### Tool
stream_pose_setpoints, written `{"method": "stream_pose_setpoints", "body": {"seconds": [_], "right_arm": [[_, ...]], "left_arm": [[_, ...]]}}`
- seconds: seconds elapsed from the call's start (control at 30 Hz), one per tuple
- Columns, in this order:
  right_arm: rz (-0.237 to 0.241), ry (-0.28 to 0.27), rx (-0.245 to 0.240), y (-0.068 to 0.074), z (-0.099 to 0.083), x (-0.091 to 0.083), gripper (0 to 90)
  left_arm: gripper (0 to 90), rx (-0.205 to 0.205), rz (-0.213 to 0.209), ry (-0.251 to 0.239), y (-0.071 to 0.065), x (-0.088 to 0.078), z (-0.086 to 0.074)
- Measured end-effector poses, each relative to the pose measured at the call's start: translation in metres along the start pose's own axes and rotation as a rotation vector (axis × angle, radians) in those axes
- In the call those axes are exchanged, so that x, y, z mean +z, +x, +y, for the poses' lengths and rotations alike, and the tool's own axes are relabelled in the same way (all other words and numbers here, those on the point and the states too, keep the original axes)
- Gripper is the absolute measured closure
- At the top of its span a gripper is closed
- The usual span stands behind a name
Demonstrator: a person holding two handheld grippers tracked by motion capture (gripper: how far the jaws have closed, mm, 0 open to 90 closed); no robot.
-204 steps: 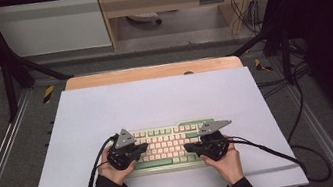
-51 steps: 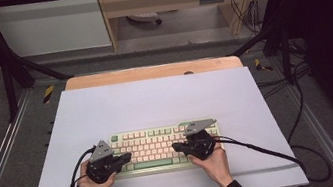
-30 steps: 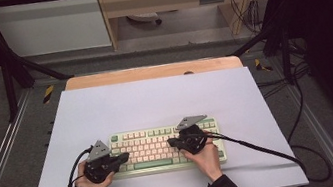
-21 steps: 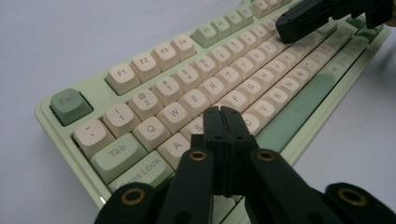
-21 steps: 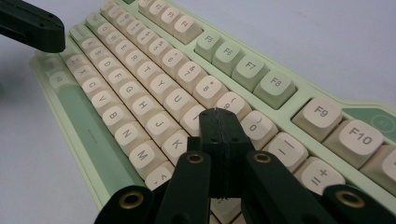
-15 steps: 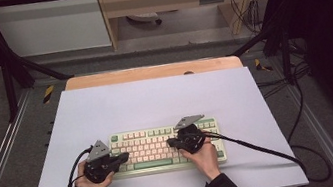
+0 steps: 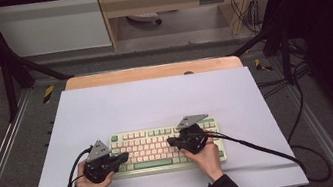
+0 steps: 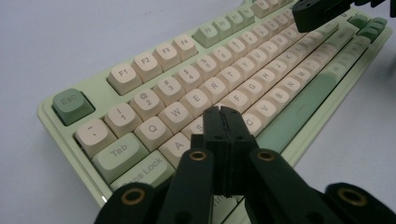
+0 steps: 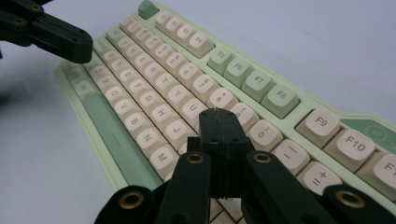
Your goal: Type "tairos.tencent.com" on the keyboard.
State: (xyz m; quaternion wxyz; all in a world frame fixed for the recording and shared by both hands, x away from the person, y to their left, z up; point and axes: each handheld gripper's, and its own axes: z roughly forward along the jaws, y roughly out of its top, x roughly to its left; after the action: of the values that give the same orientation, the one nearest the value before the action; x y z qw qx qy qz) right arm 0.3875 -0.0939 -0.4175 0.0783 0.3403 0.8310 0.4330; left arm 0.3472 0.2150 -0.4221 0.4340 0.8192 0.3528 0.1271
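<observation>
Just one keyboard point(image 7: 165, 145) lies on the near table point(image 7: 155, 100), with two grippers over it: left gripper point(image 8: 223, 113) and right gripper point(image 9: 218, 113) both pressed together, holding nothing, above the keys.

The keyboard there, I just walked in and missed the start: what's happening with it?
A person holds a gripper in each hand over a pale green keyboard on the white table. The left gripper is shut over the left-hand letter keys, and the right gripper is shut over the right-hand ones, as if typing.
</observation>
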Motion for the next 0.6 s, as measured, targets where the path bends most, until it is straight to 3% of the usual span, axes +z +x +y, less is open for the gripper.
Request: {"method": "stream_pose_setpoints", "body": {"seconds": [0.27, 0.6], "right_arm": [[0.022, -0.016, -0.019, 0.01, 0.005, -0.006, 90.0], [0.058, 0.001, -0.047, 0.025, 0.004, 0.003, 90.0]], "left_arm": [[89.8, -0.001, 0.001, -0.002, 0.0, 0.0, 0.0], [89.9, 0.001, 0.001, -0.002, 0.0, -0.001, 0.0]]}}
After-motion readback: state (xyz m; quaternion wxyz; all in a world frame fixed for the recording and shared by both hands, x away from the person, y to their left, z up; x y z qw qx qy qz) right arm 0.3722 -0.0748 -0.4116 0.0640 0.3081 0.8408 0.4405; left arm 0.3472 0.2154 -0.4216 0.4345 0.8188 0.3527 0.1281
